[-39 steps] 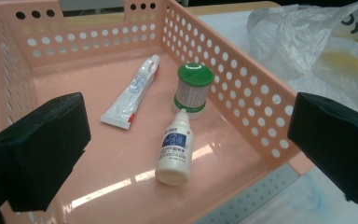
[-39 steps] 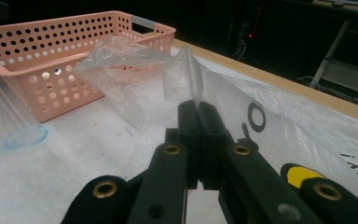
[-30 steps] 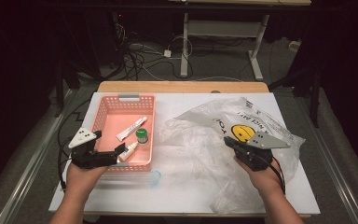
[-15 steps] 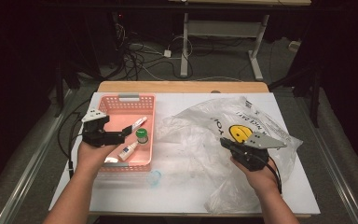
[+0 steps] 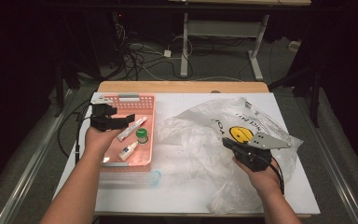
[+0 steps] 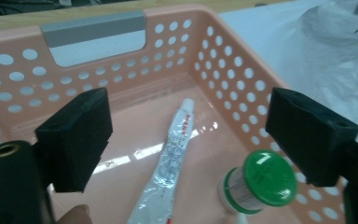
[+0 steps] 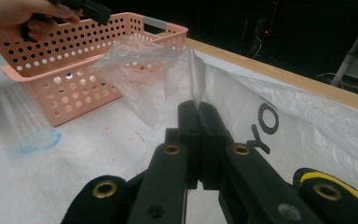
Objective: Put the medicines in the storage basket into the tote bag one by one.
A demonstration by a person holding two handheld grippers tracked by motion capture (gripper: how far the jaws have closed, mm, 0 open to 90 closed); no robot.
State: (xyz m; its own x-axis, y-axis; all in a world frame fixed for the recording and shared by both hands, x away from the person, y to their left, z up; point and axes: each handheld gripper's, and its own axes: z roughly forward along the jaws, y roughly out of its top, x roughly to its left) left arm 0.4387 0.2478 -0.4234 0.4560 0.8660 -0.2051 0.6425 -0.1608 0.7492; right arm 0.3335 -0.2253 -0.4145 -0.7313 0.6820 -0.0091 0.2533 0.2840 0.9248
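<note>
Left gripper (image 6: 186,140) fingers wide above pink basket (image 5: 147,100); tube (image 6: 170,163), green-capped bottle (image 6: 261,184), probably dropper bottle (image 5: 128,150) inside, none bagged. Right gripper (image 7: 199,114) pinched plastic bag (image 5: 214,140) on worktop (image 5: 177,186).

In the left gripper view the bottom edge cuts off the lower end of the tube (image 6: 170,170) and the base of the green-capped bottle (image 6: 256,184), and the tube's print is too blurred to read. From the high view a small white bottle (image 5: 128,150) in the pink basket (image 5: 147,128) is too small to identify (its label is illegible), and the left gripper (image 5: 121,121) hides part of the basket's near-left wall. In the right gripper view the plastic bag (image 7: 279,116) runs off the right edge, its lettering cut.
</note>
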